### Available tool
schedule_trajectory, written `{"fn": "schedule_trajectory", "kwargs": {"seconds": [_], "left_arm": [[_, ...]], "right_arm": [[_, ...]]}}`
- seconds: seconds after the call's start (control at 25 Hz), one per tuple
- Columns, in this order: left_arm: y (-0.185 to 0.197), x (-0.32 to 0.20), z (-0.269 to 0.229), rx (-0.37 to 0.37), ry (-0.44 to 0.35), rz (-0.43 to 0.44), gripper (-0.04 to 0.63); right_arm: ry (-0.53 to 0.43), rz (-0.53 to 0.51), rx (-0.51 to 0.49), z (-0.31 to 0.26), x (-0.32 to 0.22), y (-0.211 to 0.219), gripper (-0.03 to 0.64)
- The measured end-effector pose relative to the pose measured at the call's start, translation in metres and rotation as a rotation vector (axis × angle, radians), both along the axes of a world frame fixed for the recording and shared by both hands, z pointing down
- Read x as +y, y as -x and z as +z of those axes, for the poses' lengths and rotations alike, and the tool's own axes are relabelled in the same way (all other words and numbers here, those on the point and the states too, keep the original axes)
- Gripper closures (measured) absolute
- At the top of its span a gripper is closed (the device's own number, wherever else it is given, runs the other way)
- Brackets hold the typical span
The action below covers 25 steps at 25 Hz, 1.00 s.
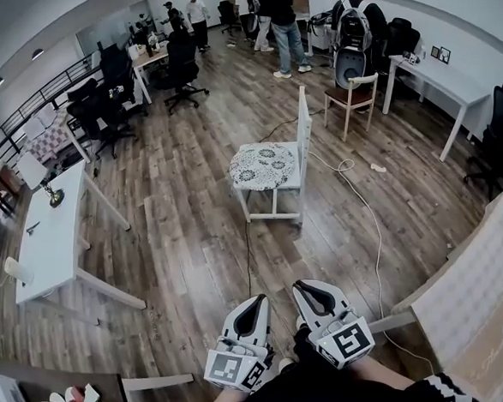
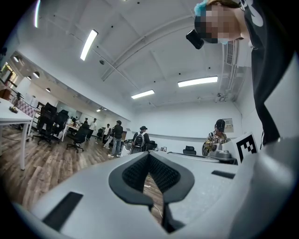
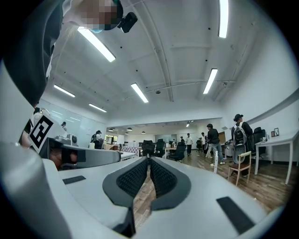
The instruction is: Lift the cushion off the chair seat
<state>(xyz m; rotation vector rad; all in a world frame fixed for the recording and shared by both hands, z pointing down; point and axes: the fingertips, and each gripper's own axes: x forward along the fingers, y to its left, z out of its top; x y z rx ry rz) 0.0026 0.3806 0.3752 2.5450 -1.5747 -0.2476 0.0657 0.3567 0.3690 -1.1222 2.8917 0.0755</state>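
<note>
While both tongs sit low at the near edge of the head view, the cushion lies well apart from them across the plank floor.

At far left a long white table (image 1: 50,250) stands on the brown wooden floor (image 1: 181,225), with black office chairs (image 1: 112,100) behind it.

The left gripper (image 1: 256,301), white with dark ribbed pads and a marker cube, points level towards the room. Its own view shows the jaws closed, tips meeting, with only floor seen through the slit lower down and nothing held.

Beyond it, in the middle of the room, stands the white wooden chair (image 1: 304,126), its slatted back on the right side. The pale, roughly square cushion with rounded corners (image 1: 263,165) lies flat on the seat and covers almost all of it. Its fabric is whitish with round grey-green floral medallions, and its near and left edges bulge a little past the seat frame. Neither gripper touches it.

The right gripper (image 1: 304,287) is just beside the left one, a little further forward. Its jaws are pressed together at the tips and empty.

To the right a thin white cable (image 1: 367,212) snakes over the floor. Further back is a wooden chair with a reddish seat (image 1: 353,96), a grey backpack (image 1: 351,65) propped on it, then a white desk (image 1: 432,80).
</note>
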Motion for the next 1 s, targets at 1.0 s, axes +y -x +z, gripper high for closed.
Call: {"fn": "schedule_trajectory", "kwargs": {"seconds": [1.0], "left_arm": [[0.013,-0.195,0.0,-0.035,0.0,-0.031,0.594]], "right_arm": [[-0.014,-0.022,-0.018,-0.008,-0.203,0.011,0.584]]}}
